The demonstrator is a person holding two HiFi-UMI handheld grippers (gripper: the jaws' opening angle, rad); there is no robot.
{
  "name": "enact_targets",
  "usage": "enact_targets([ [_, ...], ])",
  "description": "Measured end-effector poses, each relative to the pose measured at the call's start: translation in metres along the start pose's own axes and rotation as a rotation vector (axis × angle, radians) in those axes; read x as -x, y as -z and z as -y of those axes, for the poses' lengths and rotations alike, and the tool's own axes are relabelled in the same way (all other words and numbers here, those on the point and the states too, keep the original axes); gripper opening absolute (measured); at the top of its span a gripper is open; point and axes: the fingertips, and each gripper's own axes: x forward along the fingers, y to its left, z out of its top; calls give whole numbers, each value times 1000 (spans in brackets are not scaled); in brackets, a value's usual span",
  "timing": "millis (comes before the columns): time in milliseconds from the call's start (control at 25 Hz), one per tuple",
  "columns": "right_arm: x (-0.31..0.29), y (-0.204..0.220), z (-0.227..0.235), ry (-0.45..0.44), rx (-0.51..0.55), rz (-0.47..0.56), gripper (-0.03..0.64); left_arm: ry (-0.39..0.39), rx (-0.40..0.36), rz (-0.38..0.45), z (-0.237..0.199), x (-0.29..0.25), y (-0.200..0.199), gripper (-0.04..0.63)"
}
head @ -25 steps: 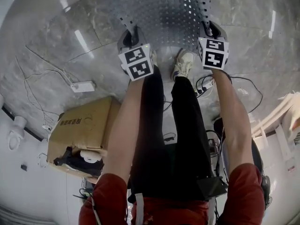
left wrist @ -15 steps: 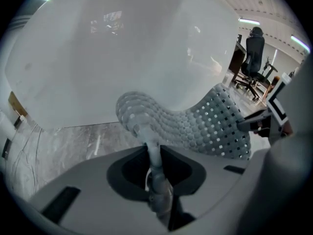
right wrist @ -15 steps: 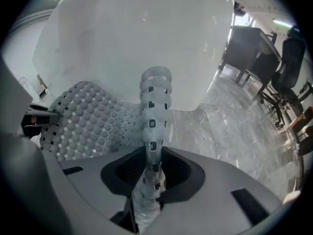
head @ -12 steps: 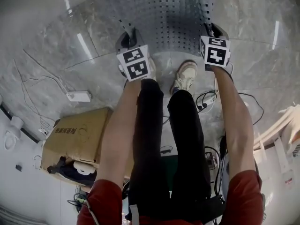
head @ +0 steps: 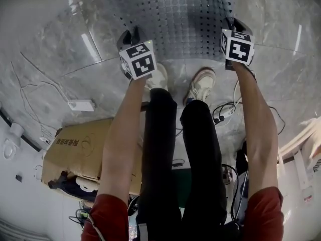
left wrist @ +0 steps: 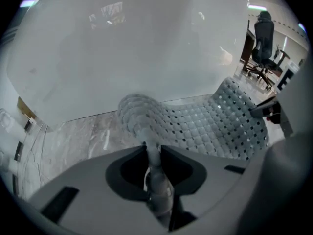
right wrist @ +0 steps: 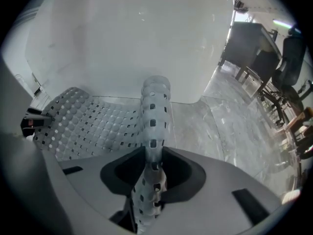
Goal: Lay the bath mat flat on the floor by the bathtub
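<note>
Two folds of the grey, perforated bath mat (head: 180, 14) are pinched: one by the left hand-held gripper (head: 129, 38), one within the right hand-held gripper (head: 233, 24), whose jaws are opening.

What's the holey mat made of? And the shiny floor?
The bath mat looks like soft rubber or plastic, matte grey: it is bumpy, full of small holes, and it curls instead of staying stiff. The floor looks like polished stone or marble-look tile: grey veins, straight seams and bright light reflections.
</note>
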Motion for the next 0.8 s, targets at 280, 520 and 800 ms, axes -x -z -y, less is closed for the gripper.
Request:
enact_targets([
  [280,-27,9,21,34,-38,-40,127,12,-92,-46,-15,-33,10,85],
  [520,-39,13,32,41,-27,-36,145,17,-75,-69,-29,-54,24,101],
  [800,-50,19,42,53,-67,-53,181,22,-22,-113,-38,-68,32,143],
])
